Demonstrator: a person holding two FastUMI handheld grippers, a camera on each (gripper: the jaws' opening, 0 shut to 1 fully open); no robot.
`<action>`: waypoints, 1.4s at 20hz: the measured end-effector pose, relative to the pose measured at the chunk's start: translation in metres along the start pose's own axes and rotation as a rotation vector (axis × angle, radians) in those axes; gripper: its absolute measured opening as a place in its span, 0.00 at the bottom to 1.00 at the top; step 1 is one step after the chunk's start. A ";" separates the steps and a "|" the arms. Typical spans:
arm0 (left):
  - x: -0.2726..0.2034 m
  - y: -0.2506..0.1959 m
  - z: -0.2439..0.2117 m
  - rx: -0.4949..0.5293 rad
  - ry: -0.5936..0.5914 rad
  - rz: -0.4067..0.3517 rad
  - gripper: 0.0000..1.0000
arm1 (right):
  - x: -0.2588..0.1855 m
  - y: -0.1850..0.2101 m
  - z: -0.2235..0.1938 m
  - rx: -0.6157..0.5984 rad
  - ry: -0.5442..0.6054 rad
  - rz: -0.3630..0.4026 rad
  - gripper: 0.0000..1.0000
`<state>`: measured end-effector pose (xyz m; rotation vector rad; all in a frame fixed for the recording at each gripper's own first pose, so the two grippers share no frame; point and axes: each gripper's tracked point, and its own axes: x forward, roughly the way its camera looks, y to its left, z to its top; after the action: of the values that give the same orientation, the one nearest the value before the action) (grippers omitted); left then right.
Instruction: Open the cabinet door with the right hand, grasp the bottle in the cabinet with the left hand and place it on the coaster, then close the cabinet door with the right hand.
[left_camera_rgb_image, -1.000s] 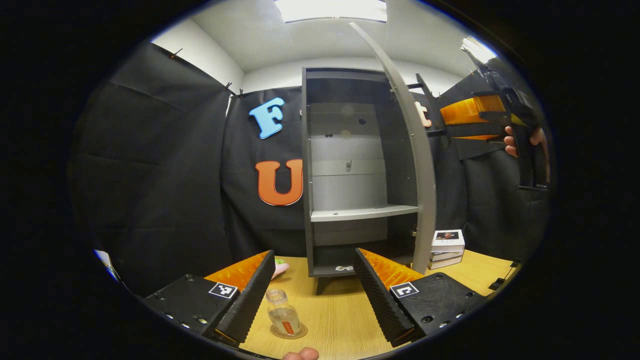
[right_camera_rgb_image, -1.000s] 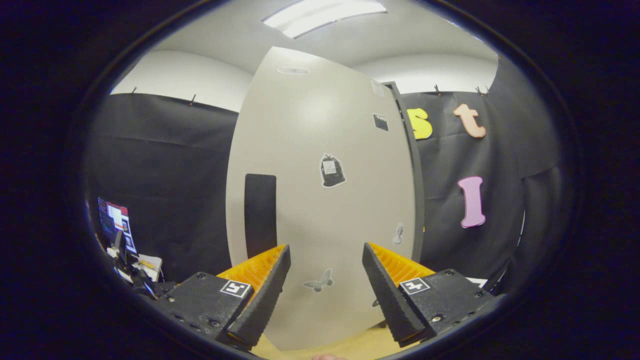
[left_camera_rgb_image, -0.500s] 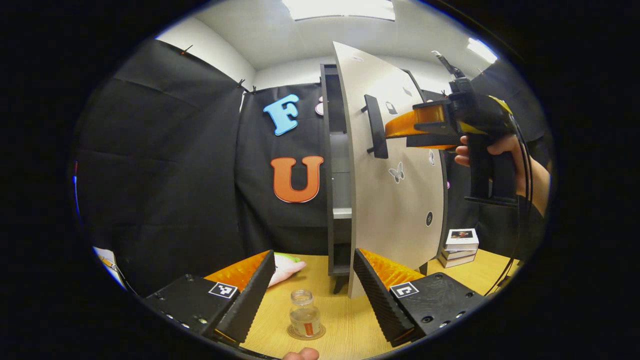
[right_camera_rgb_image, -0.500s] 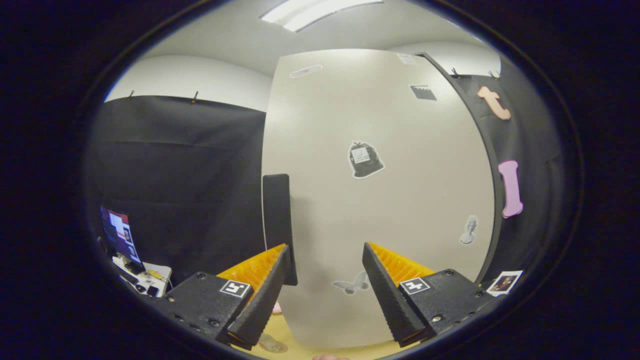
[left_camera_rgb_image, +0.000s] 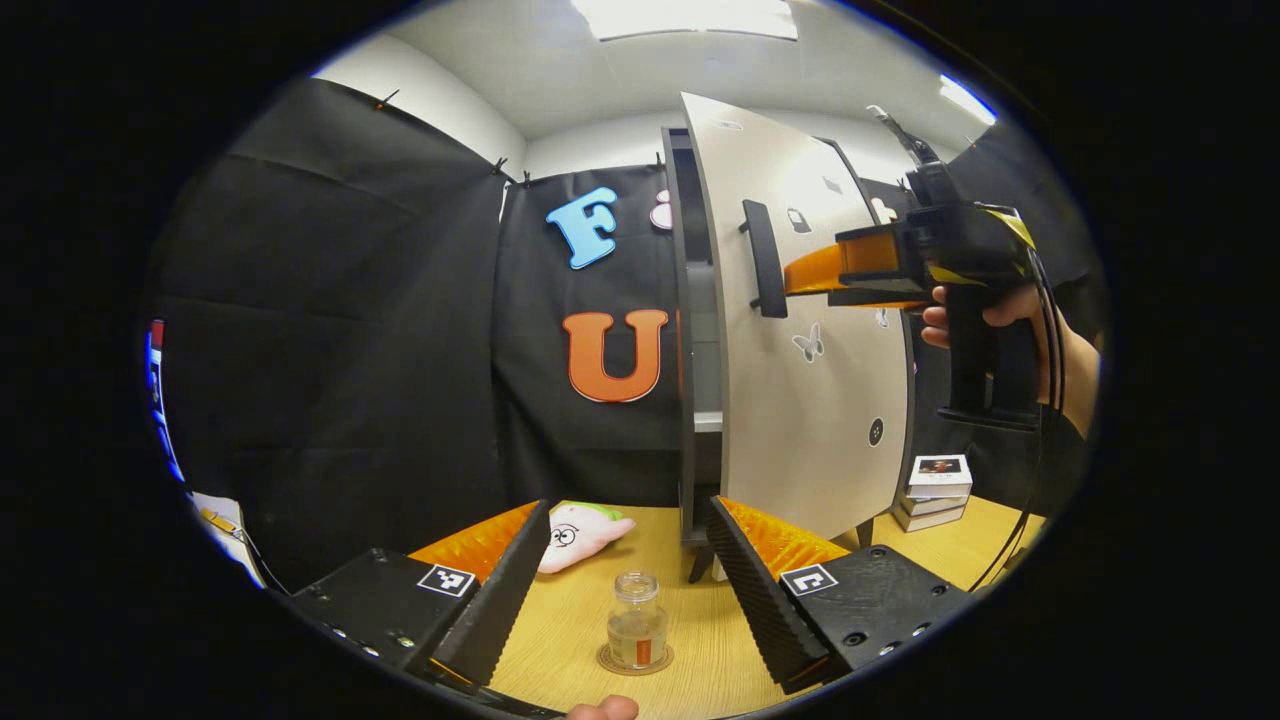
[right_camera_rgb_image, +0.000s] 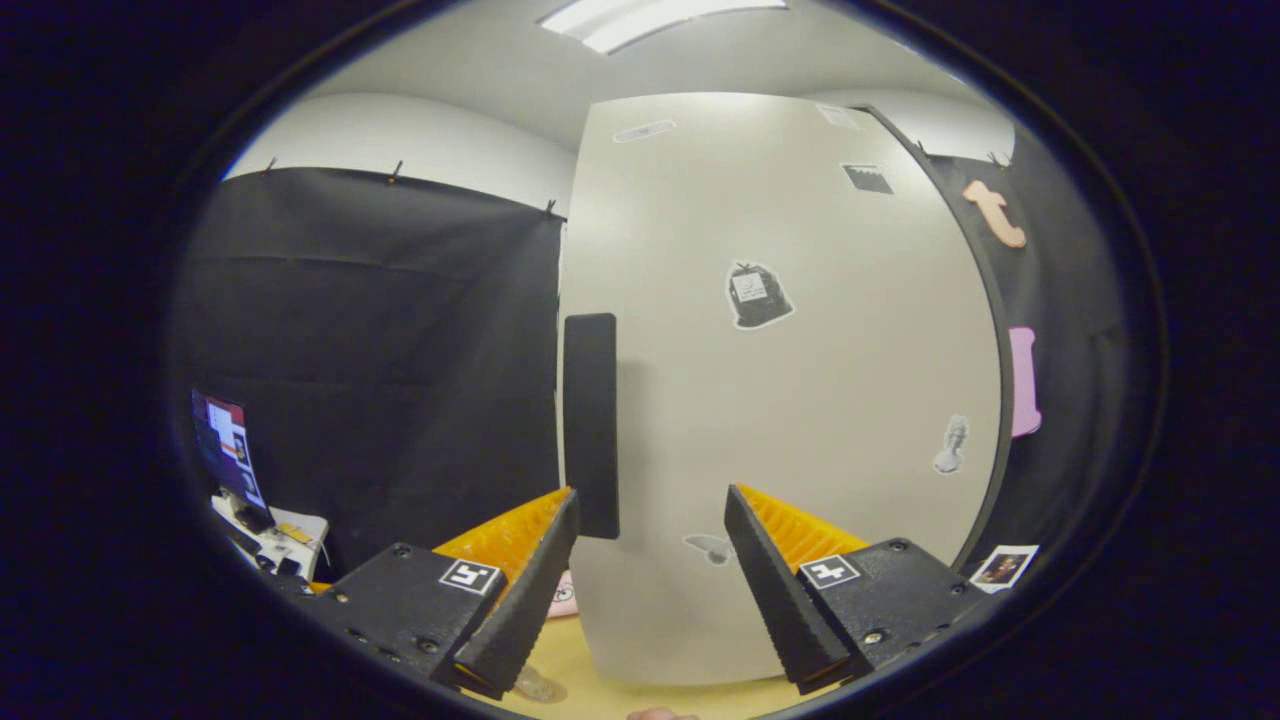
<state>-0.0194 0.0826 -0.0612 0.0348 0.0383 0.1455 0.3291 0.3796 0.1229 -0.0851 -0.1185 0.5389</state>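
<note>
Standing upright on the coaster at lower centre, the bottle sits between the spread, empty left tongs, while the spread right tongs face the nearly shut cabinet door, its upright handle just left.

**Two gripper cameras, one door**

The left gripper view sits low over the table, facing the cabinet from a distance. The right gripper view looks close and square at the door. Both share the door and its handle.
</note>
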 end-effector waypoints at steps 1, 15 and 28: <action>-0.001 -0.002 0.001 0.000 -0.003 -0.006 0.95 | -0.007 -0.001 -0.004 0.000 0.005 -0.007 0.94; -0.006 -0.033 0.017 -0.007 -0.012 -0.060 0.95 | -0.139 -0.053 -0.024 0.033 0.017 -0.242 0.94; -0.018 -0.060 0.030 -0.029 -0.024 -0.099 0.95 | -0.264 -0.113 -0.083 0.075 0.038 -0.556 0.94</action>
<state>-0.0272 0.0194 -0.0334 0.0054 0.0137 0.0469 0.1723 0.1428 0.0293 0.0127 -0.0800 -0.0137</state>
